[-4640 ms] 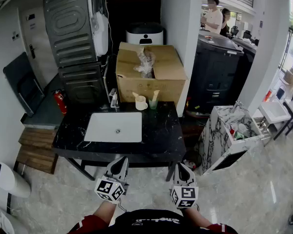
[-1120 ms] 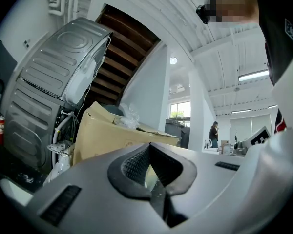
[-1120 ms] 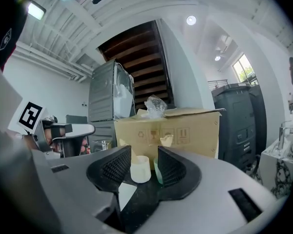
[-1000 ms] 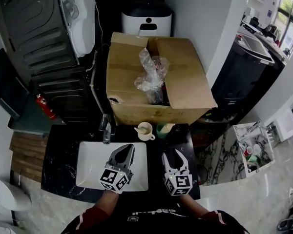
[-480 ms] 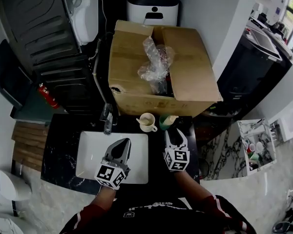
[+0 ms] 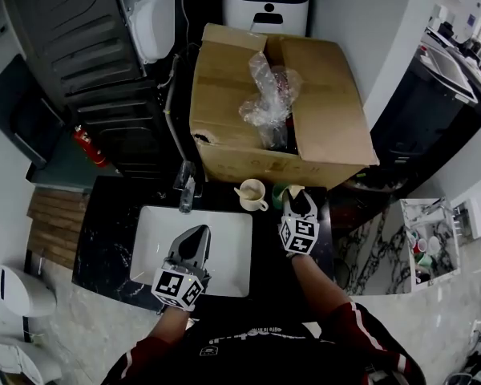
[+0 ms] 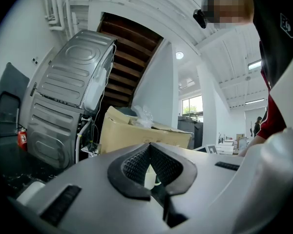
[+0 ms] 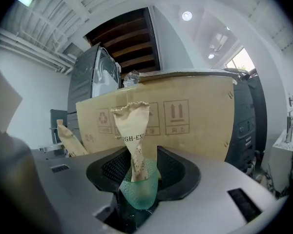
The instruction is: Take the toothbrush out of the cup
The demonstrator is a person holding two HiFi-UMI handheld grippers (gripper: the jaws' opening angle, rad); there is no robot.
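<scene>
The paper-wrapped toothbrush (image 8: 132, 130), printed "HIGH-EN…", stands in the green cup (image 8: 139, 195) between the right claw's (image 6: 300, 202) parted jaws, untouched, before an arrow-marked box (image 8: 195, 116). Only the head view shows the worktop's (image 6: 104, 239) sink (image 6: 228, 243) under the shut, empty left claw (image 6: 196, 236).

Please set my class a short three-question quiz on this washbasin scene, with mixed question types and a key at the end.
1. True or false: the left gripper has its fingers closed and hovers over the white rectangular sink.
2. What stands in line between the open fingers of the right gripper? A) the cream ceramic mug B) the green textured glass cup C) the chrome tap
3. Fill in: the big brown box at the back, holding crumpled clear plastic, is made of ______.

Key: 1 true. 2 B; the cup holds a paper-wrapped toothbrush. 3 cardboard.
</scene>
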